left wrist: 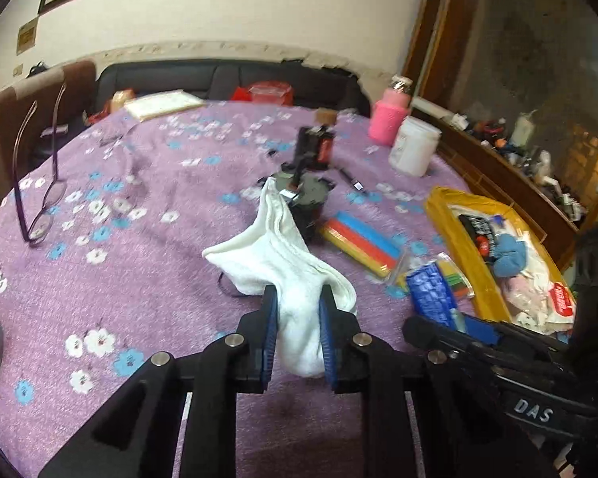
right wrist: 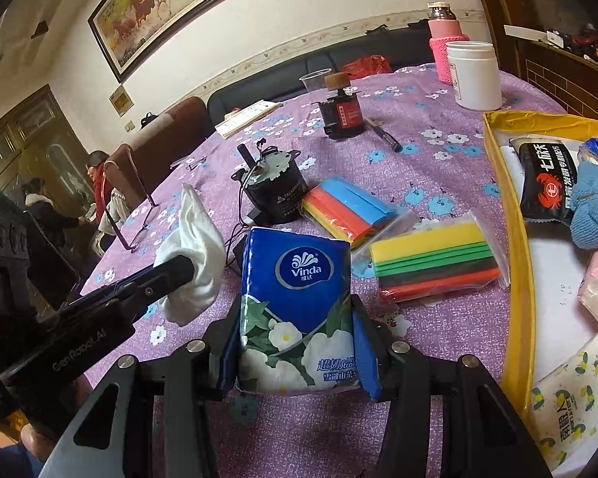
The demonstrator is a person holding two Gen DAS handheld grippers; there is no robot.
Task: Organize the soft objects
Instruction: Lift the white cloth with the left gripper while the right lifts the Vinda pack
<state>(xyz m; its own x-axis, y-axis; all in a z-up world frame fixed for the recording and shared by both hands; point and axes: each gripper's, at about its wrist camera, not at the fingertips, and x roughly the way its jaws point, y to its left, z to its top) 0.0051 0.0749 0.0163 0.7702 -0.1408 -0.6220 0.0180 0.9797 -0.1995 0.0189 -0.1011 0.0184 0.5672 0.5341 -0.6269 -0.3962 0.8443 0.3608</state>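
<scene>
A: What does the left wrist view show?

B: The left claw (left wrist: pixel 298 298) is clamped on a white sock (left wrist: pixel 283 263), soft terry cloth, bunched between the blue pads. Its far end drapes up against a small black motor (left wrist: pixel 309 203), and the cloth hangs above the tabletop (left wrist: pixel 139 279), which is covered in purple fabric printed with white and blue flowers. To the right lies a clear bag of foam strips (left wrist: pixel 360 245), then a yellow-rimmed tray (left wrist: pixel 444 215) holding a blue knitted item (left wrist: pixel 508 259), a black snack packet and pale wrapped packs. Purple-framed glasses (left wrist: pixel 40 183) stand at the left.

A: And the right wrist view?

B: The right claw (right wrist: pixel 297 342) grips a blue Vinda tissue pack (right wrist: pixel 295 306), glossy plastic with white flowers, upright between the pads. The left claw enters from the left with the sock balled at its tip. Beyond the pack sit the motor, two clear bags of flat coloured foam strips (right wrist: pixel 432 265), a dark jar with a cork lid (right wrist: pixel 343 111), a pen, a white plastic jar (right wrist: pixel 474 75) and a bottle in a pink knitted sleeve. The tray is at the right; the pink thing in it is perhaps another tissue pack.
</scene>
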